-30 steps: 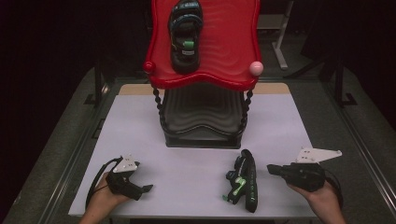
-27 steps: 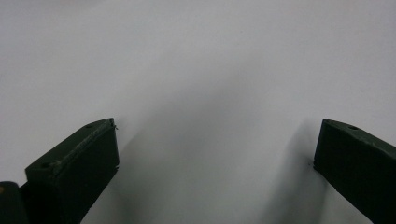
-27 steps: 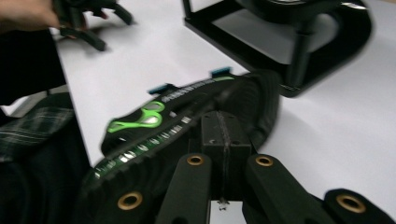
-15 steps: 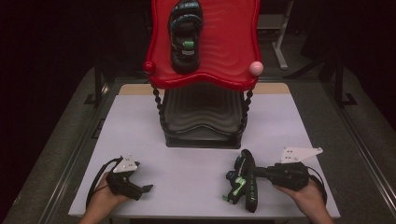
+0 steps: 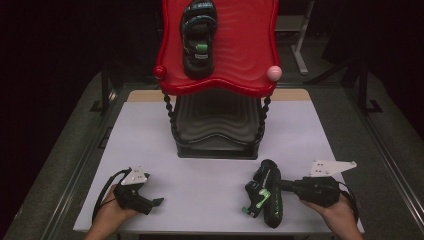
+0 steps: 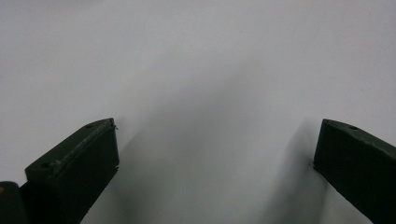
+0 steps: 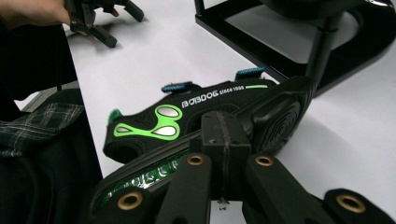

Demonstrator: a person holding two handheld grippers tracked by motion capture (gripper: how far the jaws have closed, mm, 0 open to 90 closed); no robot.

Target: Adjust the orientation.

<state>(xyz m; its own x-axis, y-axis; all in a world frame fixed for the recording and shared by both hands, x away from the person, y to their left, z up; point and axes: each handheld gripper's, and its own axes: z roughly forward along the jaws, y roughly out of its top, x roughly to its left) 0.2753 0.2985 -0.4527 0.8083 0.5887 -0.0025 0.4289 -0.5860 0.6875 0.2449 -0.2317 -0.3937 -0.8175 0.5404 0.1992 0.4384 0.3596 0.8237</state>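
A black sandal with green trim point(image 5: 266, 196) lies on its side on the white table point(image 5: 150, 130), near the front right. My right gripper point(image 5: 284, 185) is shut, its tips against the sandal's sole. In the right gripper view the two jaws point(image 7: 223, 135) stand pressed together right at the sole's edge, with the sandal point(image 7: 187, 116) stretching off to the left. A matching sandal point(image 5: 198, 37) rests on the red top tier point(image 5: 245, 55) of a stand. My left gripper point(image 5: 151, 204) rests at the front left, open over bare table point(image 6: 217, 126).
The stand's black lower tier point(image 5: 215, 125) sits at the table's middle back, with twisted black posts point(image 5: 261, 120) holding up the red tier. Pink point(image 5: 274, 73) and red point(image 5: 160, 71) knobs mark its front corners. Dark floor and metal frames surround the table.
My right gripper has shifted left, from a little right of the sandal until its tips meet the sole. The left gripper and both sandals have stayed put.
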